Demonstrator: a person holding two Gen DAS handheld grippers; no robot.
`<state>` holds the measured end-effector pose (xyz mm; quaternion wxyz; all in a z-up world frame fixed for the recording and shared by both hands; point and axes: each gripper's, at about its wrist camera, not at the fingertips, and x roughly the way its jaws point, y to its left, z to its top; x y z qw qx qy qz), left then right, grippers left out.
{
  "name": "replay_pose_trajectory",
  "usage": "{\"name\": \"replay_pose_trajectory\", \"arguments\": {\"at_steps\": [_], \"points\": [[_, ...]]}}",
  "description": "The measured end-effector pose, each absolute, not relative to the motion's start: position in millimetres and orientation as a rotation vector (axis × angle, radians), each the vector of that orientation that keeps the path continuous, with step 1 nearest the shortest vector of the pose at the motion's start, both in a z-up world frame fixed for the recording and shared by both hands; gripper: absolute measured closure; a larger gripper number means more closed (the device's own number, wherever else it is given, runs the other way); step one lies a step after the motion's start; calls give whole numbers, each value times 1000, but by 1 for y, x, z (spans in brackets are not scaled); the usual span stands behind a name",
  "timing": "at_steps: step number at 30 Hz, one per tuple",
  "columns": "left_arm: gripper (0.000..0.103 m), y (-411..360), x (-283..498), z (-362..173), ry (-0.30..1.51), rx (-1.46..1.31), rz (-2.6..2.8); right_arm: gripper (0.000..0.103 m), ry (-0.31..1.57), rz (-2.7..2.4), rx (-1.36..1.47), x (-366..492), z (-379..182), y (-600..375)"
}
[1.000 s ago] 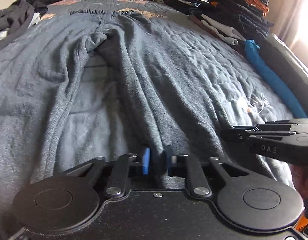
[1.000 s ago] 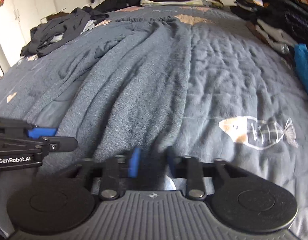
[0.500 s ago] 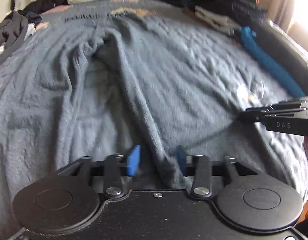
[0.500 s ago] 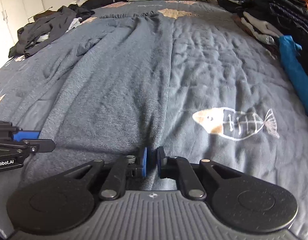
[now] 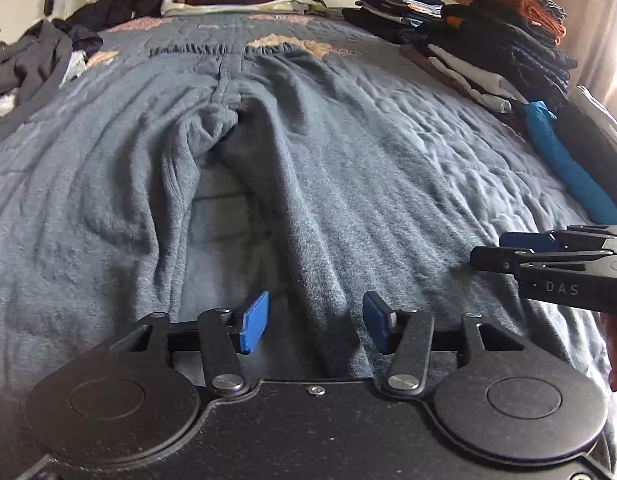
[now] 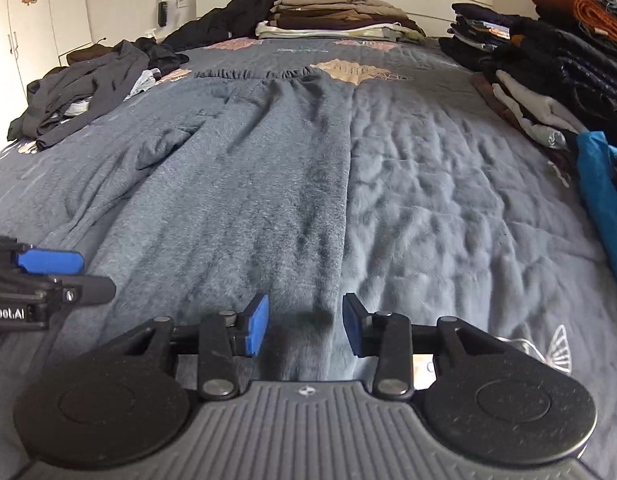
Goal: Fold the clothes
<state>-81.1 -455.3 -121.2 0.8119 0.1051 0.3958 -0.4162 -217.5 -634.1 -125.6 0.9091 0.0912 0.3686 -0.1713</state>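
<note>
Grey fuzzy pants (image 5: pixel 308 184) are lying flat on the blue quilted bed (image 6: pixel 448 200). Left gripper (image 5: pixel 314 322) is closing, right gripper (image 6: pixel 304 328) opening, neither pinching the cloth between.

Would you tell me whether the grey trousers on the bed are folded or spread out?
Spread out. The trousers lie lengthwise on the bed, waistband at the far end, both legs running apart toward the camera, bedcover showing between them.

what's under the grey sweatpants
The grey sweatpants lie flat on a blue-grey quilt, which shows between the two legs and all around them. Whatever part of the quilt's printed pattern sits beneath the fabric is covered and cannot be seen.
</note>
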Motion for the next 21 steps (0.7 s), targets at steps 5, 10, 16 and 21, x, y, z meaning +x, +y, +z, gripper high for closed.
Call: {"name": "replay_pose_trajectory", "arguments": {"at_steps": [5,10,16,21], "points": [[91,-445,-72,-114,846,140,-915,94,779,-386,258,-214,-138,-642],[89,-453,-72,-125,911,211,-903,99,755,-468,267,-224,-127,-653],[67,-444,-75,-103,861,218,-949,96,801,-465,246,-230,-134,-655],[53,-410,-76,-70,779,175,-975,80,737,-371,276,-243,-107,-636]]}}
